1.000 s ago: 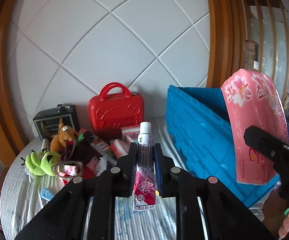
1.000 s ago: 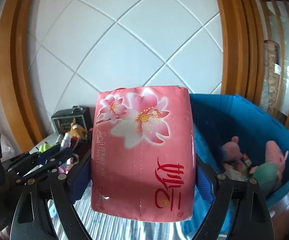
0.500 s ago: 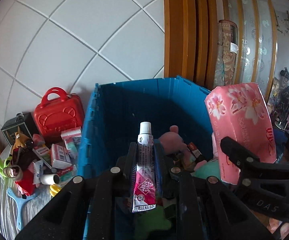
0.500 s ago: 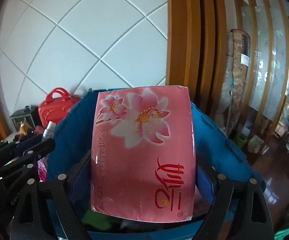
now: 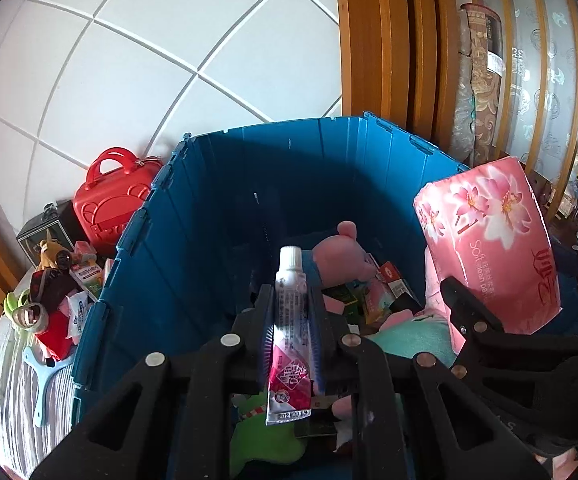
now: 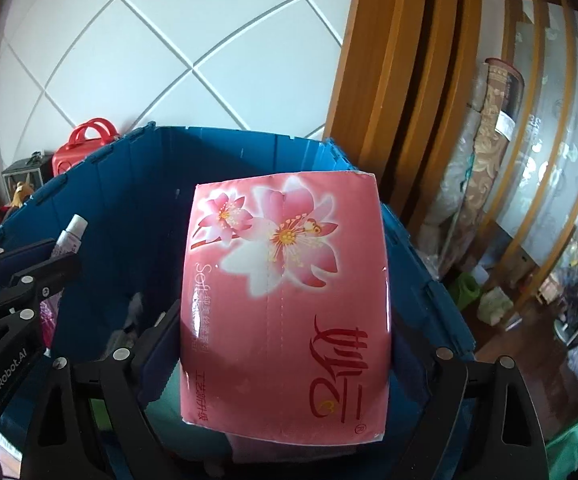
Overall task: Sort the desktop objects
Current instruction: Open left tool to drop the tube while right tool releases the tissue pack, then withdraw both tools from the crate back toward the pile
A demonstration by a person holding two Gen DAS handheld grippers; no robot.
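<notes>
A: Where were the two carried things, compared with the blue crate (image 5: 217,216)?

B: Both were already above its open top. The left gripper (image 5: 292,322) was fully closed on a small tube (image 5: 289,320). The tube's long axis ran along the fingers, with the white cap pointing forward and away, toward the far wall of the crate. Below it lay the pink plush toy (image 5: 341,250) and some small packets.

A: And the right one?

B: The right gripper (image 6: 285,344) stood wide, and its pads pressed the two sides of the pink tissue pack (image 6: 289,300). The pack stood upright between the jaws, its long side going up from the fingers. In the left wrist view it was on the right side of the crate, just beside the left gripper.

A: So which hand was nearer to the drop?

B: I think neither; both hung over the inside. The release probably needed only opening, straight down. The remaining clutter, like the red case (image 5: 113,196), was left of the crate on the table (image 5: 13,400).
</notes>
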